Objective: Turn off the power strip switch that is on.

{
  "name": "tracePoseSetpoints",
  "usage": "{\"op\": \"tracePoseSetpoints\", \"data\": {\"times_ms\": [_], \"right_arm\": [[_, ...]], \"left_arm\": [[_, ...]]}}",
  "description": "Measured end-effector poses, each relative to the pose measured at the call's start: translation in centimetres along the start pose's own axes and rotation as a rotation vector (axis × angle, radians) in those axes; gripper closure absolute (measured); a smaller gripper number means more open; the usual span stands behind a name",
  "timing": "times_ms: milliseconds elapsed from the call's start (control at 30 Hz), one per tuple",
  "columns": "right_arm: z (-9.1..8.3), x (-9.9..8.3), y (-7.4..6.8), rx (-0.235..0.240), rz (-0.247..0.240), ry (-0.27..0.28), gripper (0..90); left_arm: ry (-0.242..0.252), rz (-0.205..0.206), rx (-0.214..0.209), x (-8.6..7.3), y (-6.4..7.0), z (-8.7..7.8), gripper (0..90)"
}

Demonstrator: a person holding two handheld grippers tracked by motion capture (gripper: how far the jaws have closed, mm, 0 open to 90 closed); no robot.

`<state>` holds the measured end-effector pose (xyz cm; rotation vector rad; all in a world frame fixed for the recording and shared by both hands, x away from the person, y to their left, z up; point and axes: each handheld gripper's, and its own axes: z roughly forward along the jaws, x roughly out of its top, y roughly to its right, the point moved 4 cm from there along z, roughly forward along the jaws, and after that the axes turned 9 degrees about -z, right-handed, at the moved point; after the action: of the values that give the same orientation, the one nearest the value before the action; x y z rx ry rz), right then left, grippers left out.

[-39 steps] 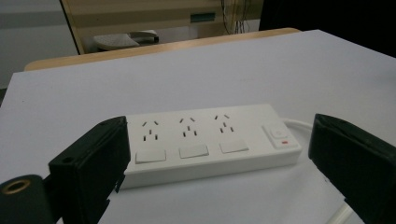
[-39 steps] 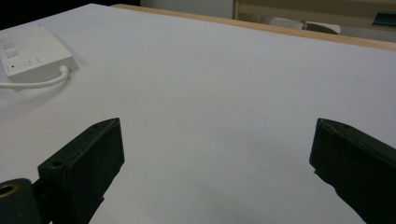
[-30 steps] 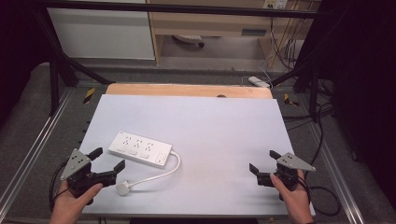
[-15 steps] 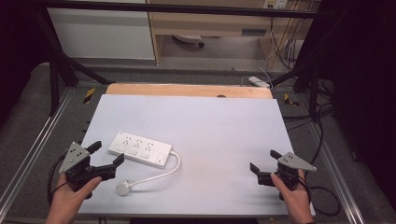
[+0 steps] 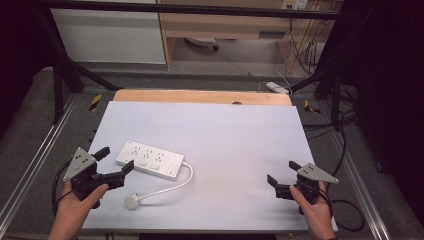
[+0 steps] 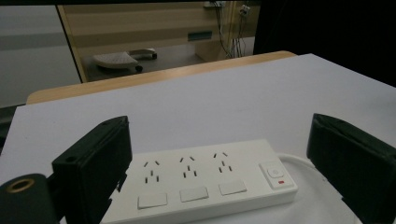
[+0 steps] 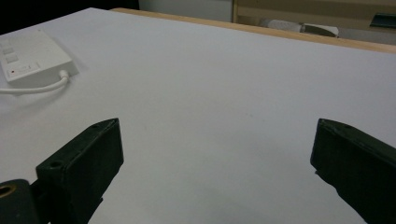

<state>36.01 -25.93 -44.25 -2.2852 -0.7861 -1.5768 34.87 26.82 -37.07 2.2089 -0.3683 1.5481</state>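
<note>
Power strip (image 7: 33, 57) cropped; cable (image 6: 299, 161) runs behind jaw.

left hand (image 5: 75, 202) low at near-left, left gripper (image 5: 115, 161) jaws wide apart, pointing forward-right, right hand (image 5: 311, 207) at near-right, right gripper (image 5: 282, 172) jaws wide apart, pointing left-forward

There are no words or numbers big and clear enough to read here, not on the white power strip (image 6: 205, 179) with its three sets of holes and its switch, and not on the small dark tag on the wooden shelf (image 6: 200, 36) far behind it.
</note>
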Motion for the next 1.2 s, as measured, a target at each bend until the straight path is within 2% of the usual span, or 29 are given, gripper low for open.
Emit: {"op": "tracePoseSetpoints", "data": {"times_ms": [233,500,700,767,833,1200], "right_arm": [[0.0,0.0,0.0,0.0,0.003,0.002,2.9],[0.0,0.0,0.0,-0.001,0.0,0.003,2.9],[0.0,0.0,0.0,-0.001,0.006,-0.001,2.9],[0.0,0.0,0.0,-0.001,0.005,-0.001,2.9],[0.0,0.0,0.0,-0.003,0.001,-0.001,2.9],[0.0,0.0,0.0,-0.003,0.003,-0.001,2.9]], "left_arm": [[0.031,-0.011,0.009,0.6,0.0,0.1,11.3],[0.01,-0.012,0.015,0.9,-0.1,0.6,18.5],[-0.002,-0.002,0.011,1.2,-0.3,1.0,33.6],[-0.008,0.0,0.007,1.2,-0.4,1.1,36.2],[-0.013,0.001,0.005,1.3,-0.4,1.3,45.1],[-0.023,0.004,0.008,1.3,-1.0,2.0,72.7]]}}
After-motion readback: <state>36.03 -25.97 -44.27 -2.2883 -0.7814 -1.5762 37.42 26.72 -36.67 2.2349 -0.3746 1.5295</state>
